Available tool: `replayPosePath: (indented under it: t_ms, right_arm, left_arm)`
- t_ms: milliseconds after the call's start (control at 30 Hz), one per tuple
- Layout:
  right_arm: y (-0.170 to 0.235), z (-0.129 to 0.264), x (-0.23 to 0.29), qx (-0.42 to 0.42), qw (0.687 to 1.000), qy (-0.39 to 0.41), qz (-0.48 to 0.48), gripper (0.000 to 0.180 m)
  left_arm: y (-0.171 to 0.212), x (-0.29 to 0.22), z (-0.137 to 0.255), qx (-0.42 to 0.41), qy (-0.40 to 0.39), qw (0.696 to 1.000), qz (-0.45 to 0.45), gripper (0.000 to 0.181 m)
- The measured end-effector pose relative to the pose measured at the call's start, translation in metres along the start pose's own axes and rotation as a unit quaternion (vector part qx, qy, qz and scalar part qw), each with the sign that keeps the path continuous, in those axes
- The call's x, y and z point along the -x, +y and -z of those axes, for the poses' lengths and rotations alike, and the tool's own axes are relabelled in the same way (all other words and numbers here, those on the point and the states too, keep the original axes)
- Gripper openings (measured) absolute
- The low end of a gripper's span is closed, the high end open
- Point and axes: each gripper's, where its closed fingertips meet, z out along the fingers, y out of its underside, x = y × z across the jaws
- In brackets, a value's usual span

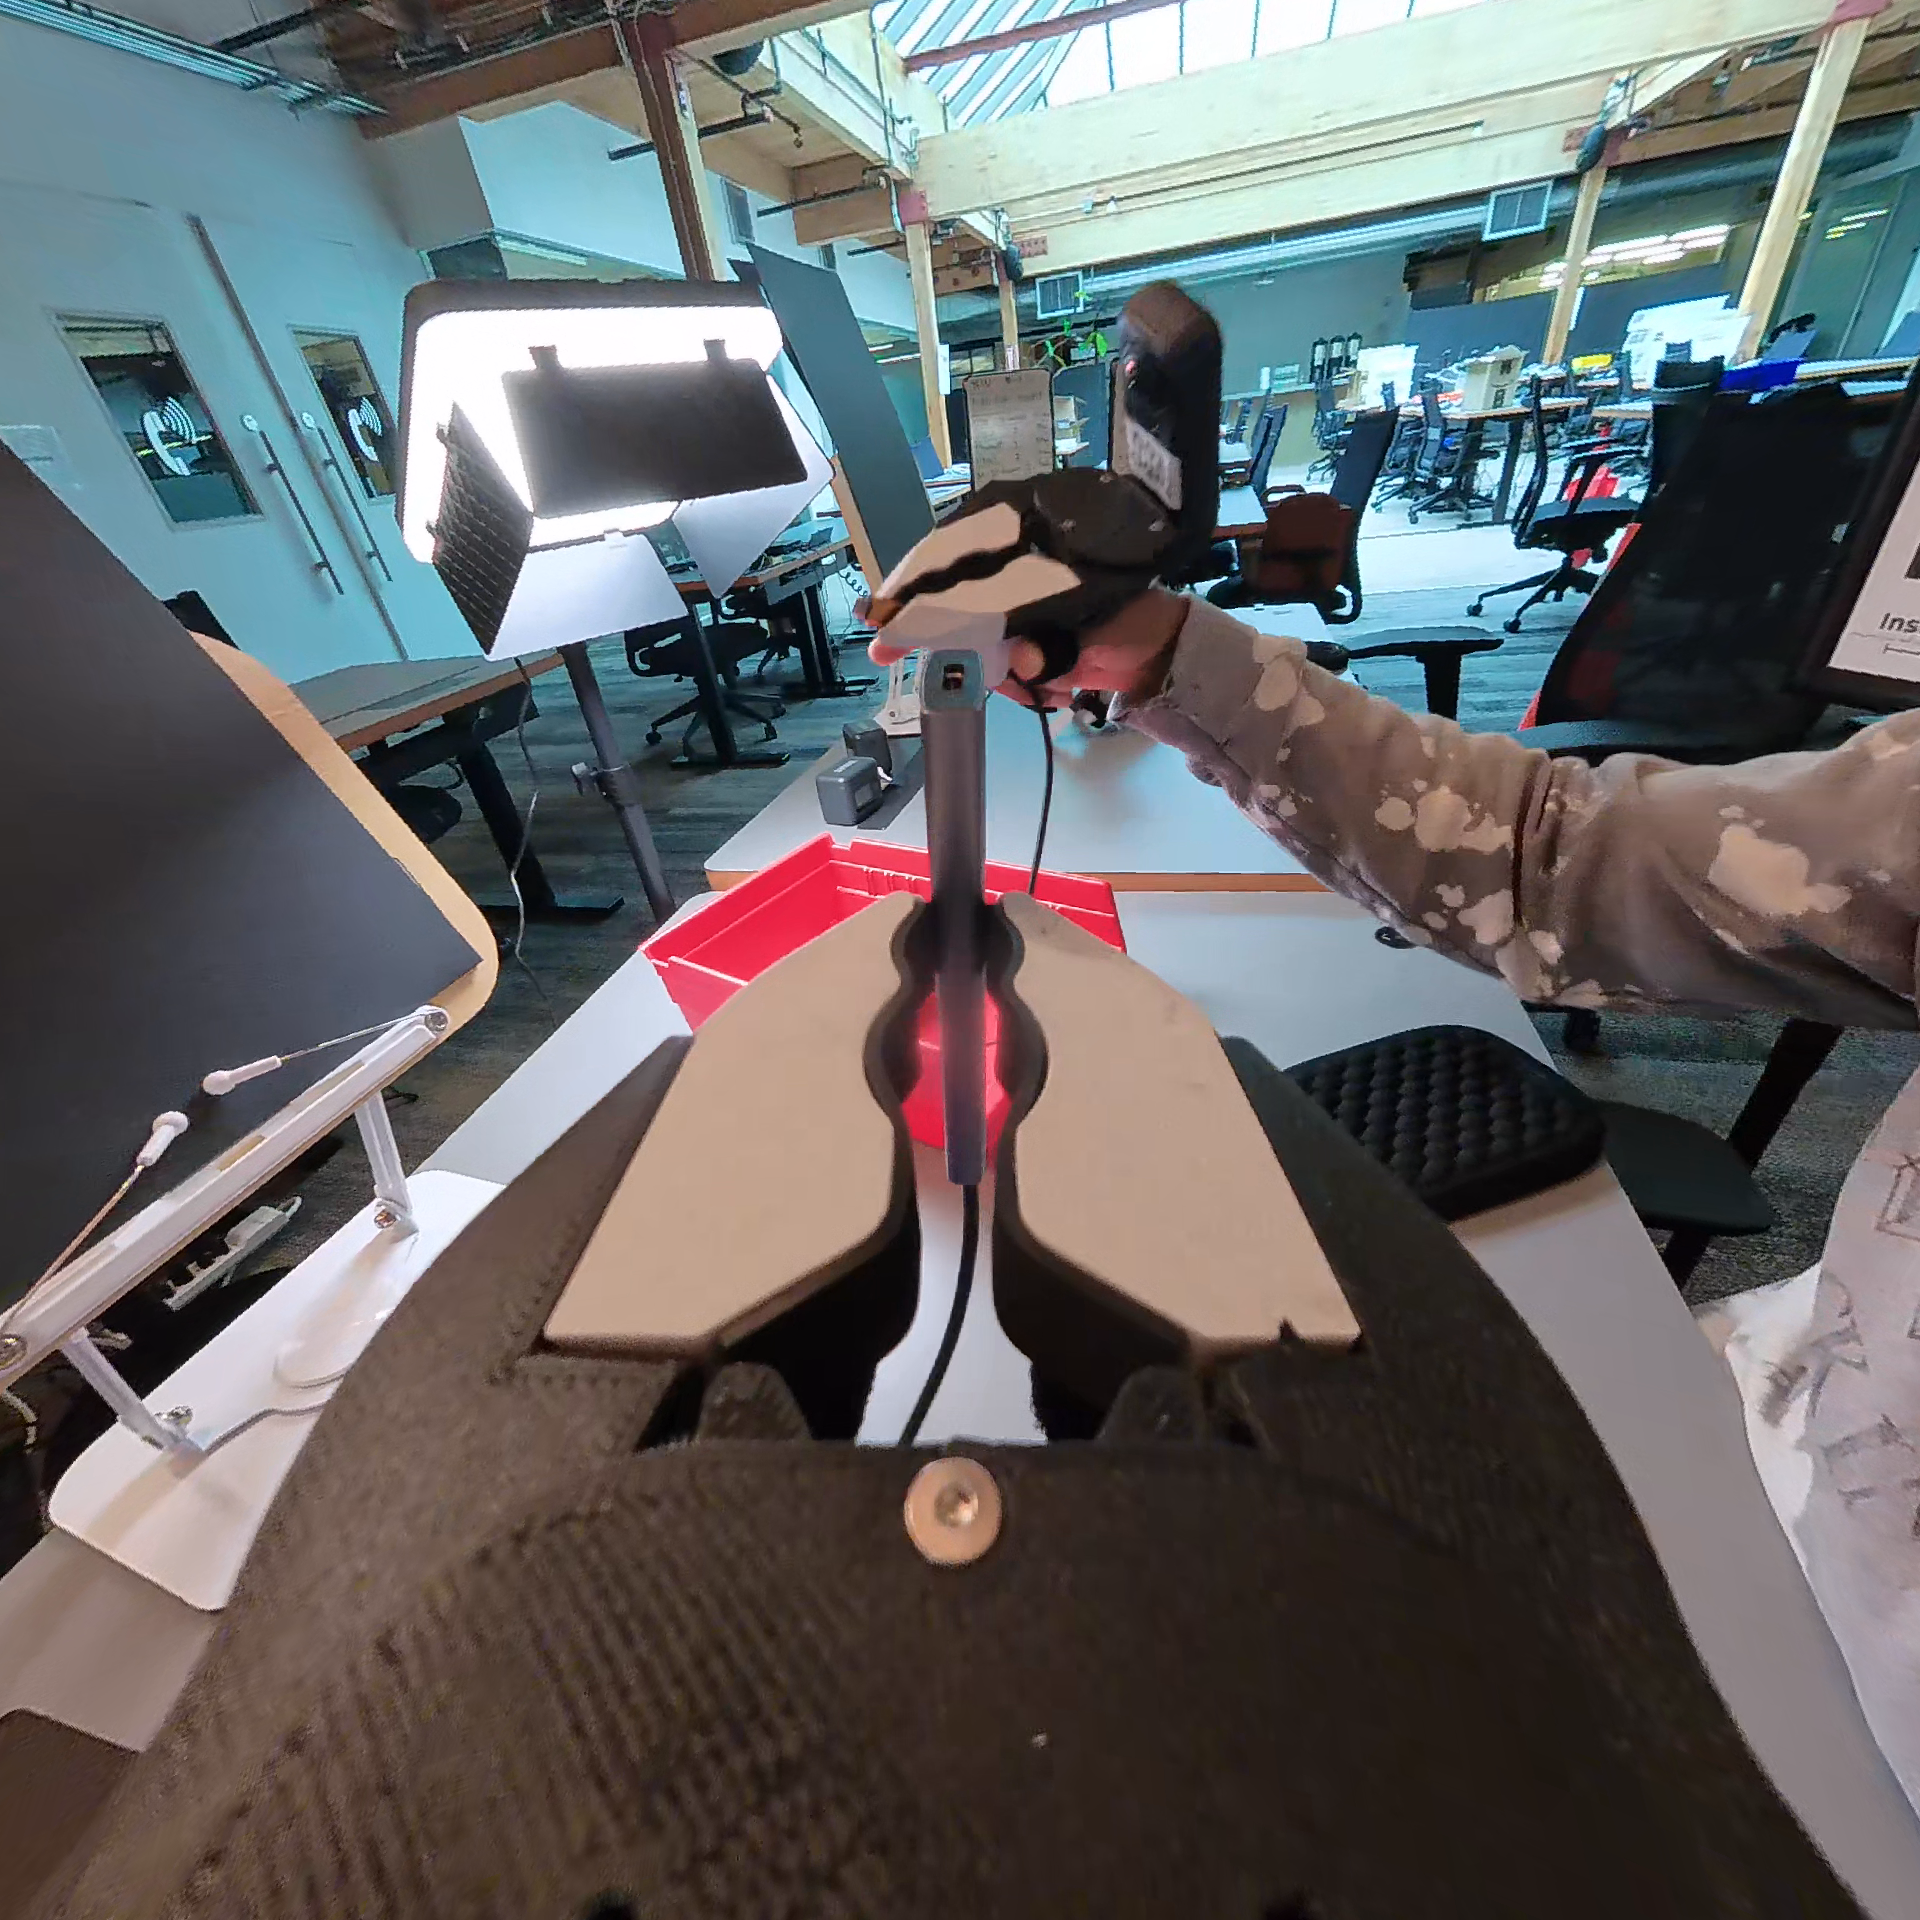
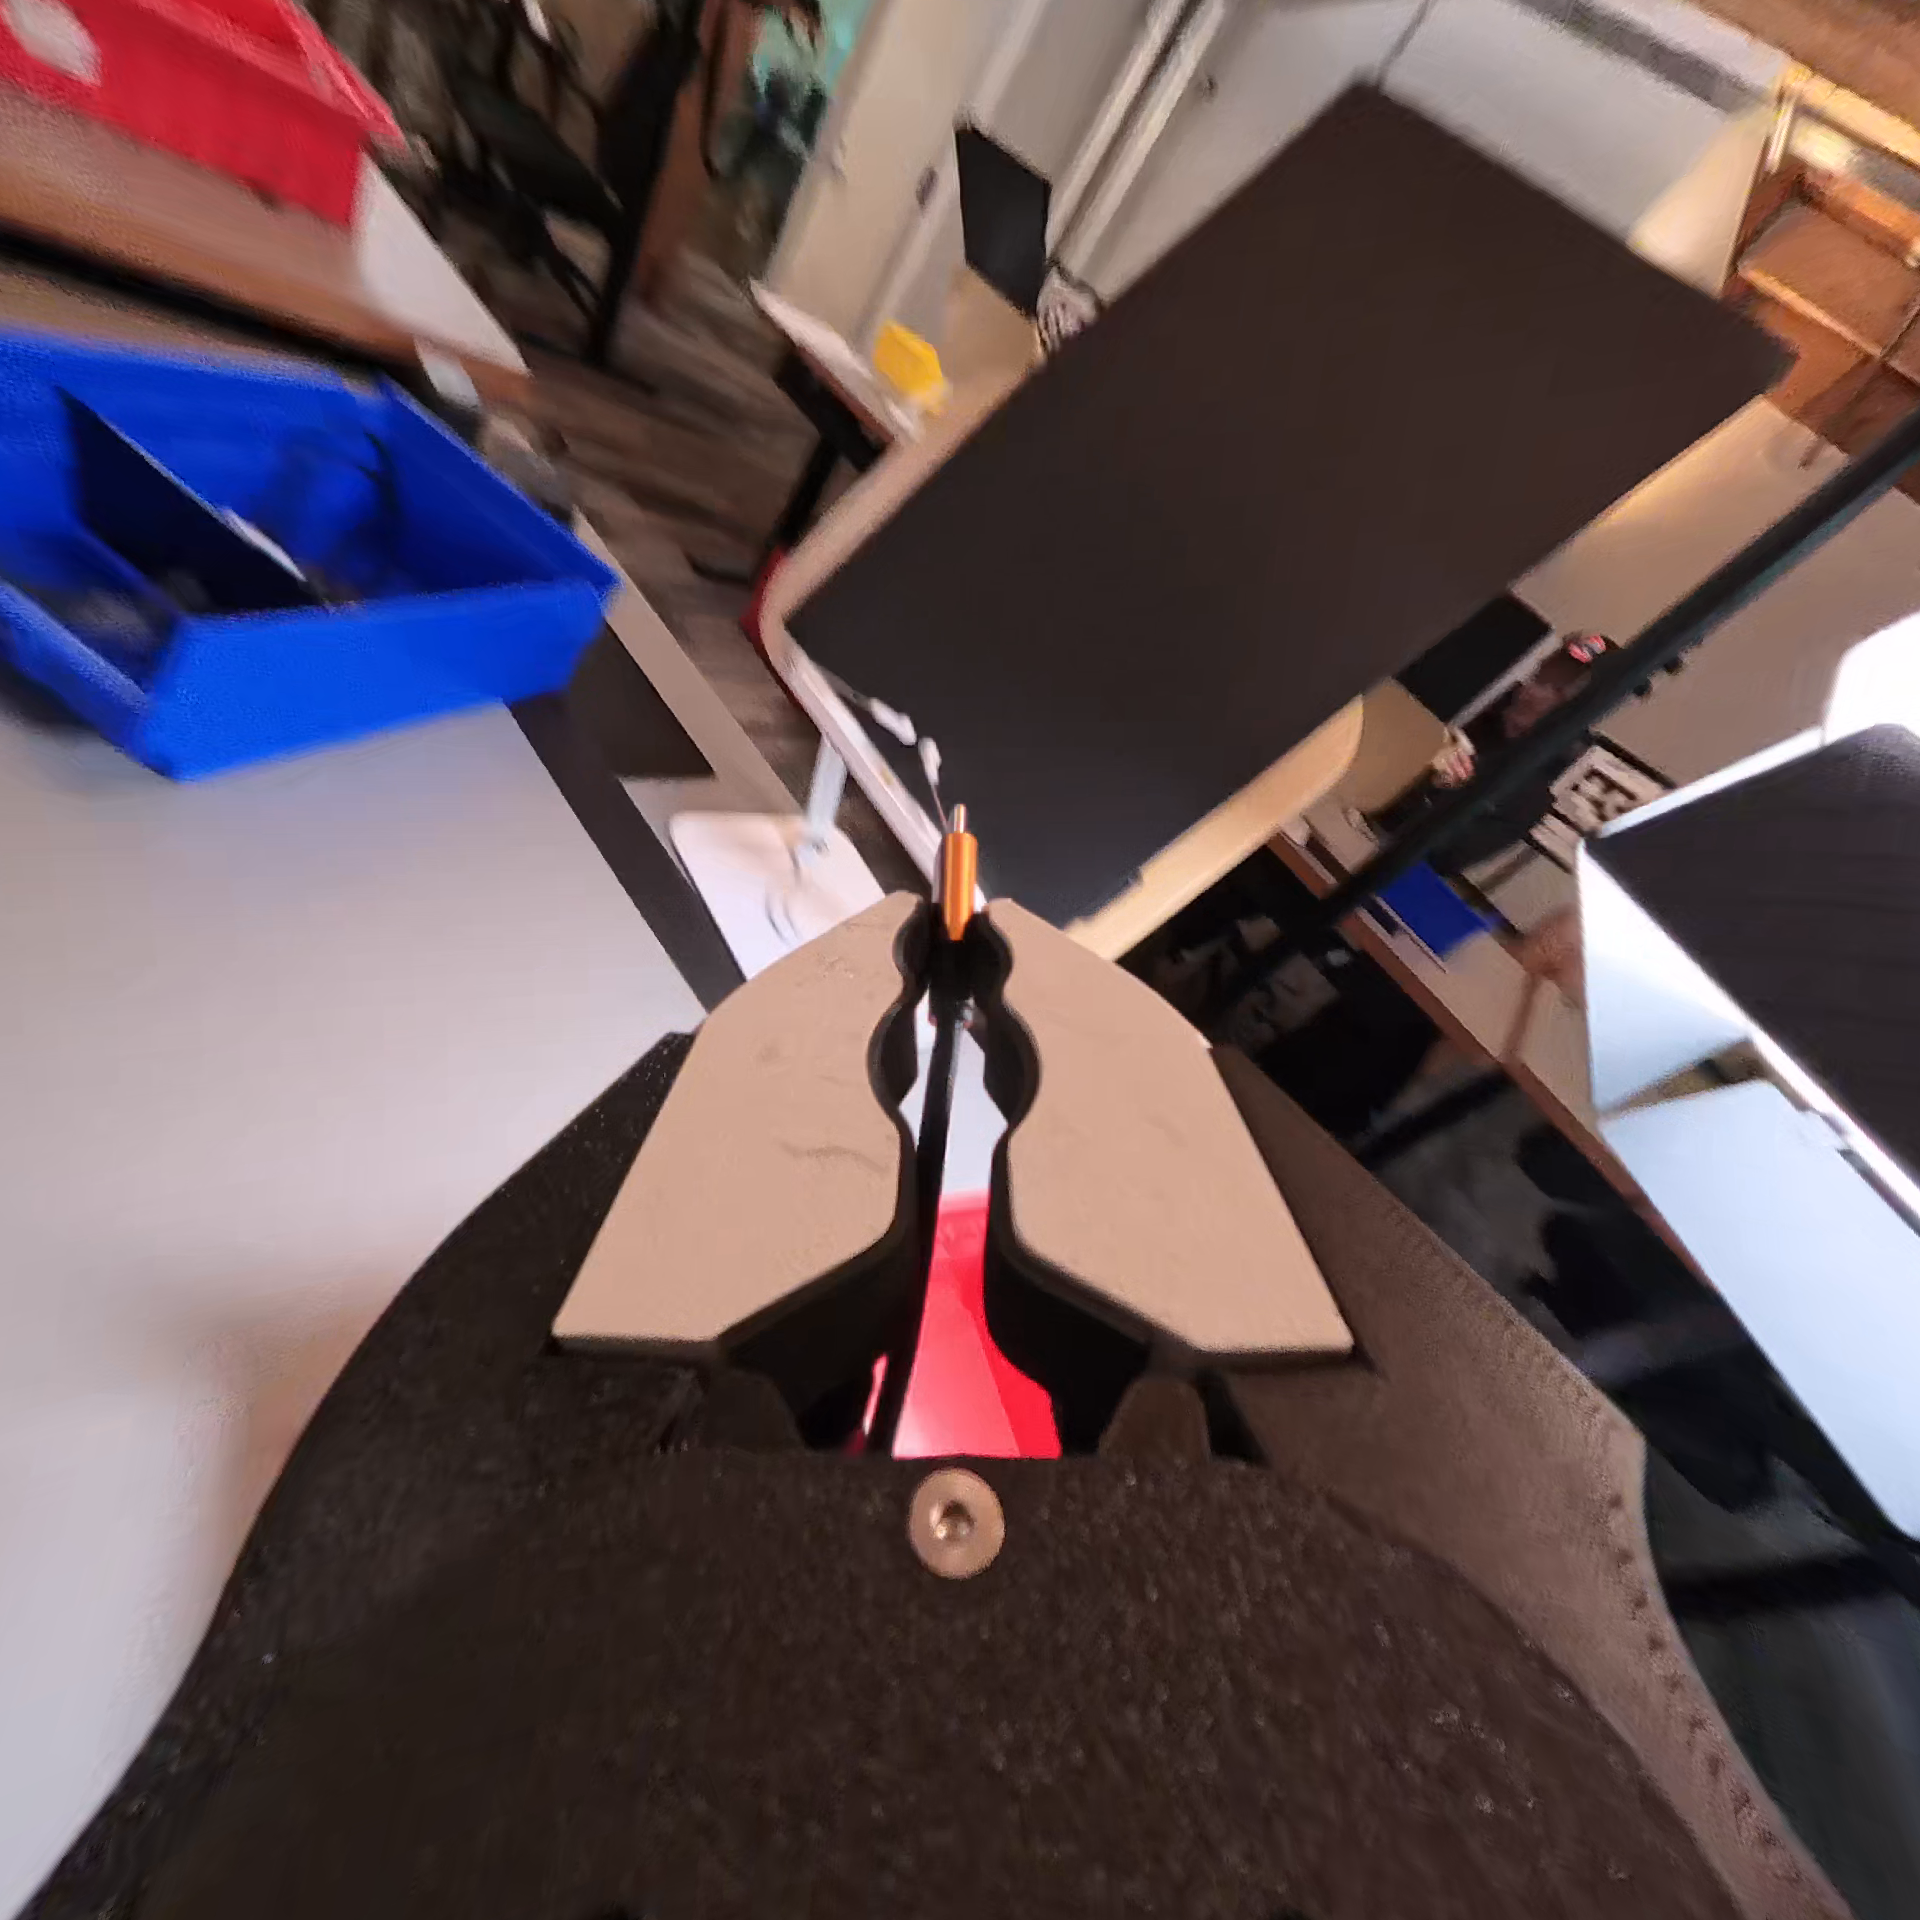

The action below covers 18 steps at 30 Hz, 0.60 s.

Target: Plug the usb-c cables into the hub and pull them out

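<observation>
Between the two fingers of the left hand-held gripper [image 1: 954, 914] stands the hub [image 1: 954, 904], a slim dark grey bar clamped near the fingertips and pointing up and away, with its own black lead [image 1: 940, 1320] trailing back through the gap toward the camera. A port shows on the hub's far end, and the right hand-held gripper [image 1: 914, 613] hangs just beside that end, held by a hand in a mottled grey sleeve [image 1: 1507, 862]. Seen from its own camera, the right hand-held gripper [image 2: 956, 914] is pinched on a usb-c cable [image 2: 935, 1122]; the orange plug [image 2: 957, 883] juts out past the fingertips with its metal tip free in the air. Below both grippers lie a red bin [image 1: 790, 925] and the pale counter [image 1: 1299, 956]. A blue bin [image 2: 312, 623] sits farther off on the counter, blurred.
</observation>
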Motion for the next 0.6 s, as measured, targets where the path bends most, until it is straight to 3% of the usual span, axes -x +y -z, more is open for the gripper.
replayPosePath:
  t_ms: [67, 267, 367, 467, 600]
  right_arm:
    - [0.035, -0.009, -0.001, 0.048, 0.998, 0.014, 0.029, 0.007]
    - [0.151, -0.02, 0.047, 0.199, 0.978, -0.055, 0.022, 0.008]
    - [0.19, -0.017, 0.071, 0.269, 0.958, -0.101, 0.022, 0.012]
    - [0.208, -0.007, 0.083, 0.329, 0.933, -0.141, 0.024, 0.031]
    - [0.175, -0.005, 0.071, 0.296, 0.945, -0.136, 0.005, 0.037]
  left_arm:
    - [-0.001, -0.001, 0.001, -0.001, 0.0, 1.0, -0.003, 0.01]
    - [0.0, -0.003, 0.0, 0.01, 0.0, 1.0, -0.011, 0.01]
    - [0.005, -0.004, -0.004, 0.018, 0.006, 1.0, -0.007, 0.01]
    - [0.016, -0.003, -0.013, 0.04, 0.009, 0.999, -0.001, 0.01]
    - [0.034, -0.006, -0.028, 0.071, 0.024, 0.997, 0.005, 0.01]
